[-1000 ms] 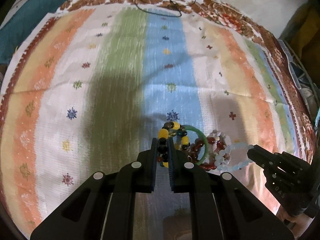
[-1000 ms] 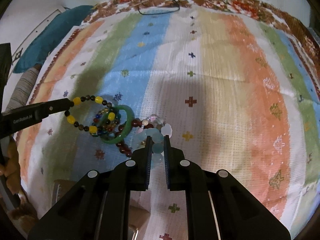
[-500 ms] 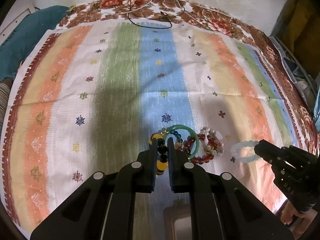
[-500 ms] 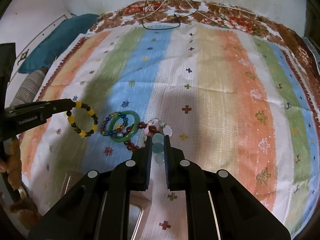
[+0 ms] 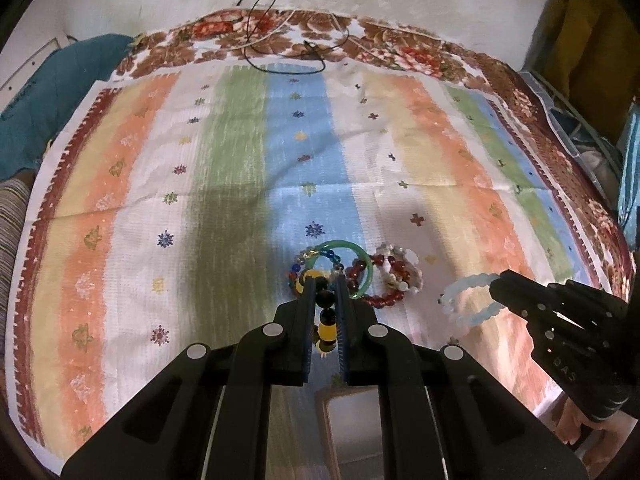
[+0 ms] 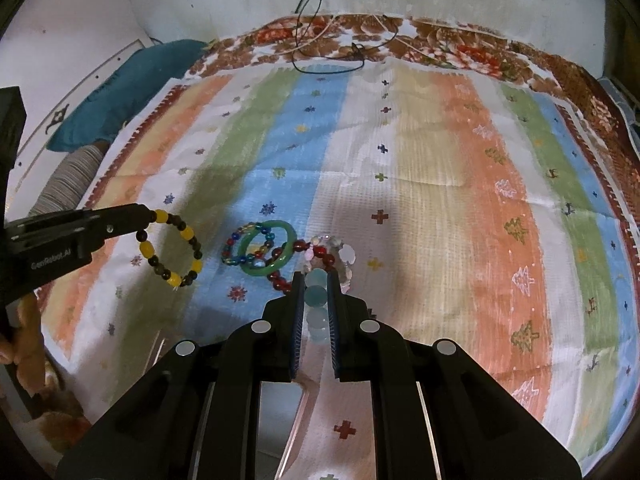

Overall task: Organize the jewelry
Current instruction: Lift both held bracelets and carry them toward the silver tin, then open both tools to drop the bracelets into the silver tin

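My left gripper (image 5: 325, 280) is shut on a yellow-and-black bead bracelet (image 5: 325, 322) and holds it above the striped cloth; it hangs from the left fingers in the right wrist view (image 6: 172, 254). My right gripper (image 6: 316, 278) is shut on a pale blue bead bracelet (image 6: 316, 296), also seen in the left wrist view (image 5: 466, 304). On the cloth lie a green bangle (image 6: 269, 253), a multicoloured bead bracelet (image 6: 236, 245), a dark red bead bracelet (image 6: 316, 252) and a clear-white bead bracelet (image 6: 346, 258), overlapping in a small pile.
The striped cloth (image 6: 440, 184) covers a floral bedspread (image 6: 460, 46). A black cable (image 6: 320, 20) lies at the far edge by the wall. A teal pillow (image 6: 128, 84) is far left. A tray-like box (image 5: 352, 428) sits under the left gripper.
Both grippers have lifted and pulled back with their bracelets, drawing them out of the pile. The yellow-and-black one moved left, the pale blue one right. The remaining pile stays on the cloth.
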Action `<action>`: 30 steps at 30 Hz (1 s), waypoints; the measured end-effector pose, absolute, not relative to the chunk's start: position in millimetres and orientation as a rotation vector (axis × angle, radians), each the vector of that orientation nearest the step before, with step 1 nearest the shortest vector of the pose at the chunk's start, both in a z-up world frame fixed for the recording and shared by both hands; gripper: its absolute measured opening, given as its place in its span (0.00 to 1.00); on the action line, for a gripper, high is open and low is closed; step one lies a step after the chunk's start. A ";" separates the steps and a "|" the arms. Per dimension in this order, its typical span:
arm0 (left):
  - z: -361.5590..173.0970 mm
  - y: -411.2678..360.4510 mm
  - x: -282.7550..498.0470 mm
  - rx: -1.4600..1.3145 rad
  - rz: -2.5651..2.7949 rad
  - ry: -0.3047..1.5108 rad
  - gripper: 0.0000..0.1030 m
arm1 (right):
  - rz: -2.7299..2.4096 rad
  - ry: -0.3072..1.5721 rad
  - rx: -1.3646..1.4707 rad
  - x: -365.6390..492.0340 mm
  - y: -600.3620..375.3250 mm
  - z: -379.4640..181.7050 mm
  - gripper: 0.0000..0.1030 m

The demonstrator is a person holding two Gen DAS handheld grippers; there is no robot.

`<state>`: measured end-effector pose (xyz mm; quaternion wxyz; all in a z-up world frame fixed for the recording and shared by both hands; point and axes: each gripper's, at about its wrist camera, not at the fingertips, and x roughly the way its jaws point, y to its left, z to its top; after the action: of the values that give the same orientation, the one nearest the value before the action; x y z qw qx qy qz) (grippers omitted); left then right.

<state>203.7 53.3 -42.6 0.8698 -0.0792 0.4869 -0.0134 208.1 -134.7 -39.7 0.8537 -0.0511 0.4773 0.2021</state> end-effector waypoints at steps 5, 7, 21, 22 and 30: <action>-29.7 46.6 188.9 -0.156 -0.043 0.983 0.09 | 0.427 0.967 -0.114 194.7 -132.2 -30.2 0.12; -25.5 43.7 184.1 -0.152 -0.049 0.971 0.09 | 0.429 0.955 -0.109 189.8 -132.4 -26.8 0.12; -5.4 21.9 139.1 -0.121 -0.112 0.905 0.09 | 0.470 0.905 -0.107 154.5 -131.1 -11.6 0.12; -5.3 20.8 137.9 -0.119 -0.114 0.905 0.09 | 0.470 0.905 -0.109 152.7 -130.9 -11.7 0.12; -7.0 12.4 119.8 -0.120 -0.139 0.904 0.09 | 0.486 0.902 -0.119 137.1 -128.8 -12.4 0.12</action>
<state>119.8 12.4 -7.0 0.8955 -0.0578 0.4361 -0.0671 137.1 -128.8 -12.4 0.8699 -0.0568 0.4313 0.2324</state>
